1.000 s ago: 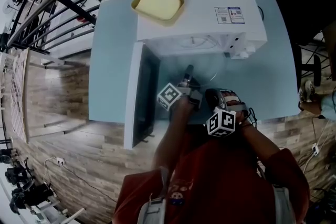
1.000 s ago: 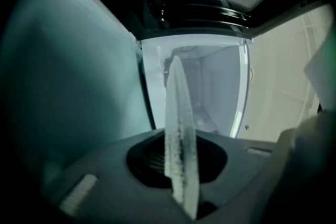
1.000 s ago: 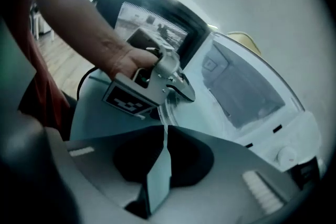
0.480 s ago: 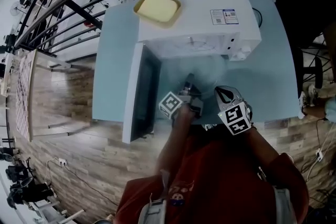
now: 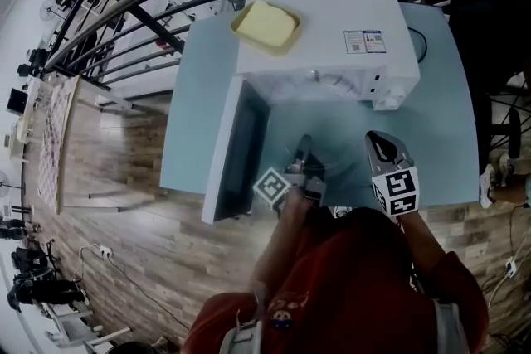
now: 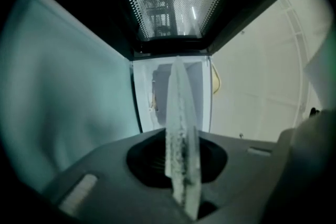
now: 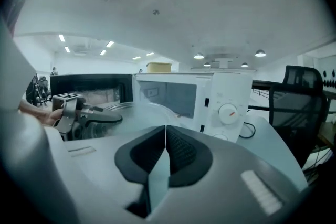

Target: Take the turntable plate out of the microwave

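one turntable plate (image 6: 180, 113) pinched by the left gripper (image 5: 303, 152) before the microwave (image 5: 332, 46) — right gripper (image 7: 166, 136) pressed together.

The left claw (image 5: 304, 147) has drawn the plate (image 6: 178, 128) further out — the right claw (image 5: 378, 138) swung aside.

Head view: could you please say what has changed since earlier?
The right gripper swung right, away from the clear glass turntable plate, and is shut, empty. The left gripper, still clamped on its rim, drew it outward. The white microwave, door open, stayed.
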